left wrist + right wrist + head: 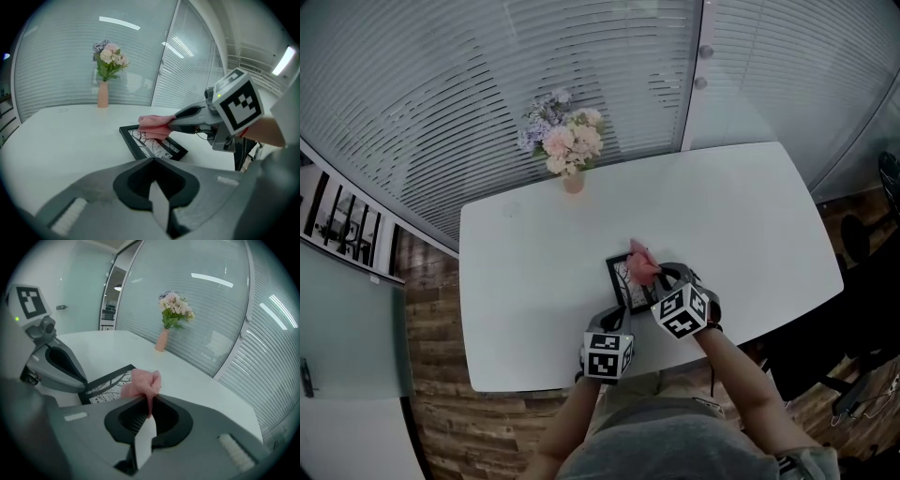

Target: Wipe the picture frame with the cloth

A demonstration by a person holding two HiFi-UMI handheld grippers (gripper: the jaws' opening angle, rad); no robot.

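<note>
A black picture frame (622, 283) with a black-and-white print lies flat on the white table (525, 281) near its front edge. My right gripper (657, 275) is shut on a bunched pink cloth (642, 262) that rests on the frame's right part. In the right gripper view the cloth (140, 383) sticks out past the closed jaws (150, 404), over the frame (105, 383). My left gripper (152, 160) is shut, its tips at the frame's near corner (140, 152); whether it pinches the frame is hidden. The left gripper view shows the cloth (152, 126) in the right gripper (174, 124).
A pink vase of flowers (569, 145) stands at the table's back edge, by a glass wall with blinds. Dark chairs (867, 244) sit off the table's right end. A wooden floor lies to the left.
</note>
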